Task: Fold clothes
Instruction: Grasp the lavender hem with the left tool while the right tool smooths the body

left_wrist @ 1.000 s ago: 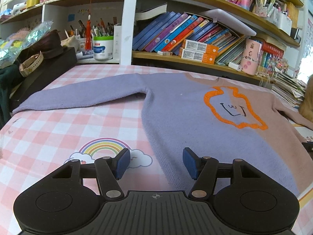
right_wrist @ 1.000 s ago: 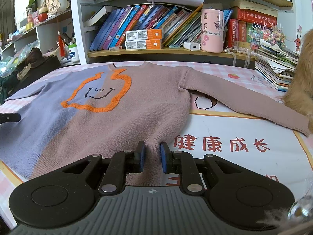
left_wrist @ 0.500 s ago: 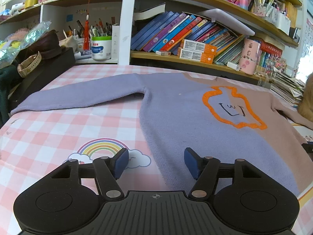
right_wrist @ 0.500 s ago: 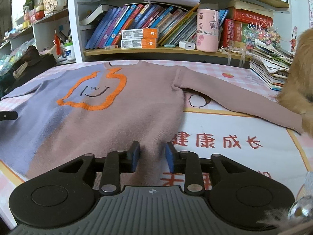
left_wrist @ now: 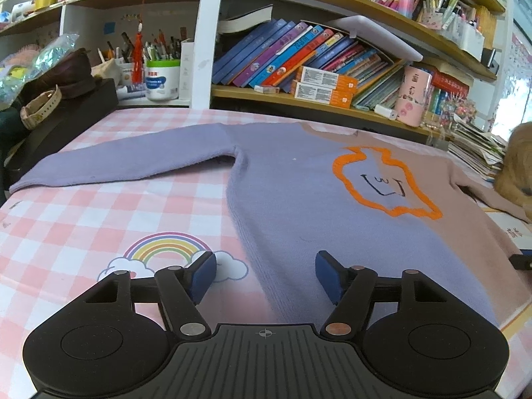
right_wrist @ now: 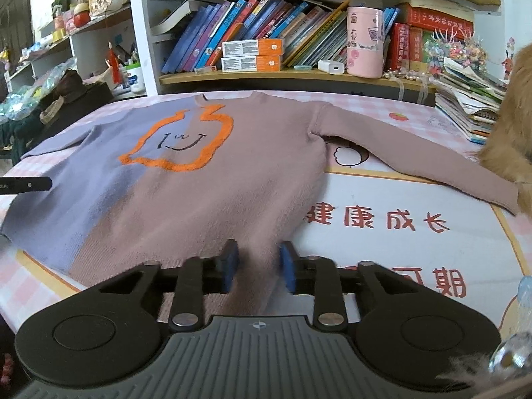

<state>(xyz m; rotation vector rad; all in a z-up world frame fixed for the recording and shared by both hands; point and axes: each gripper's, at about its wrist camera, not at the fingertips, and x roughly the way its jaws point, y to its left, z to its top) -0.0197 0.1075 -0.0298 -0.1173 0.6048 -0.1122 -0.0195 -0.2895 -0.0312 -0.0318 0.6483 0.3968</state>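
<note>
A sweater, half purple [left_wrist: 292,199] and half brown [right_wrist: 232,183] with an orange outline and a face on the chest, lies flat on the table with both sleeves spread out. My left gripper [left_wrist: 264,276] is open, its jaws wide apart over the purple bottom hem corner. My right gripper [right_wrist: 258,267] is open, its jaws a small way apart with the brown bottom hem between them; the cloth lies loose between the pads. The left gripper's tip [right_wrist: 30,184] shows at the left edge of the right wrist view.
A pink checked tablecloth [left_wrist: 99,216] covers the table. Bookshelves [right_wrist: 266,50] stand behind it. A pink cup [right_wrist: 365,43] is on the shelf. A black case with clutter [left_wrist: 50,109] sits at the left. A stack of books [right_wrist: 472,109] and orange fur [right_wrist: 508,139] are at the right.
My right gripper's jaws have opened from nearly shut to a small gap over the brown hem. My left gripper stayed open and drifted slightly right.
</note>
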